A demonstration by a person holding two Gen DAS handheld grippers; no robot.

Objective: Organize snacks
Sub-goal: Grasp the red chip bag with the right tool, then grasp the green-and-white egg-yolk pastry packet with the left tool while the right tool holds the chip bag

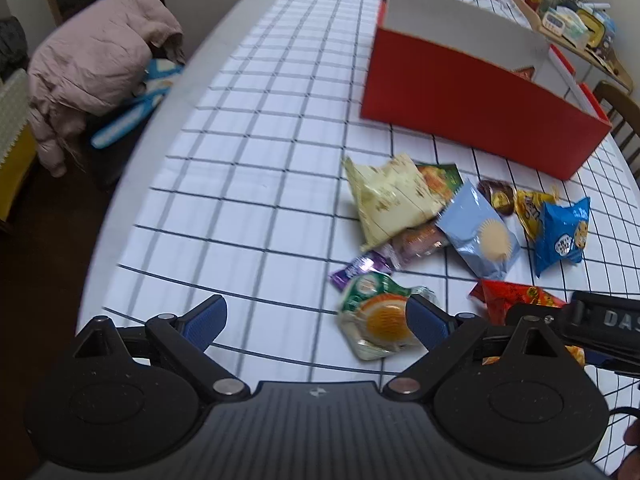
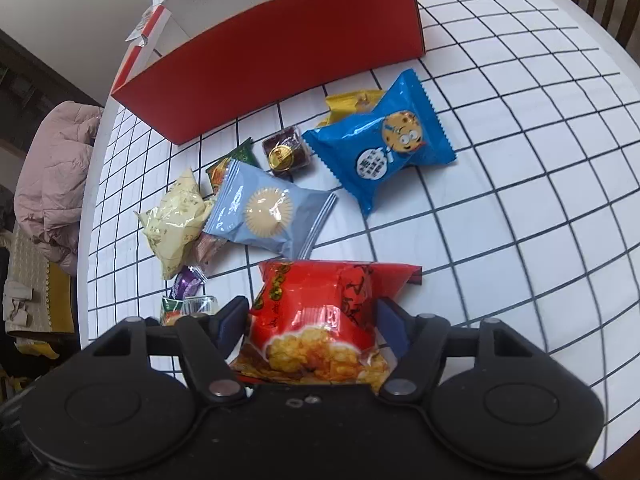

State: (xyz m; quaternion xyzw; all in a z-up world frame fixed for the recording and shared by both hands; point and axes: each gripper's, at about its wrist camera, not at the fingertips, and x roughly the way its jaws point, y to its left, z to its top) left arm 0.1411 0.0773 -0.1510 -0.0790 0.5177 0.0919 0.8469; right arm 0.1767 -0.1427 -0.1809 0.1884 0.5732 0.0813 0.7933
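A pile of snack packets lies on the checked tablecloth in front of a red cardboard box (image 1: 472,100) (image 2: 280,52). My right gripper (image 2: 312,320) is shut on a red snack bag (image 2: 320,312), which also shows in the left wrist view (image 1: 516,296). My left gripper (image 1: 316,320) is open and empty, its right finger over a green and orange packet (image 1: 380,320). Nearby lie a cream packet (image 1: 392,200) (image 2: 176,220), a light blue packet (image 1: 480,232) (image 2: 272,208) and a blue cookie packet (image 1: 564,232) (image 2: 384,140).
A brown and gold sweet (image 2: 286,154), a yellow packet (image 2: 352,102) and a purple wrapper (image 1: 360,268) lie in the pile. A chair with a pink jacket (image 1: 100,60) stands left of the table. A wooden shelf (image 1: 576,28) with items stands beyond the box.
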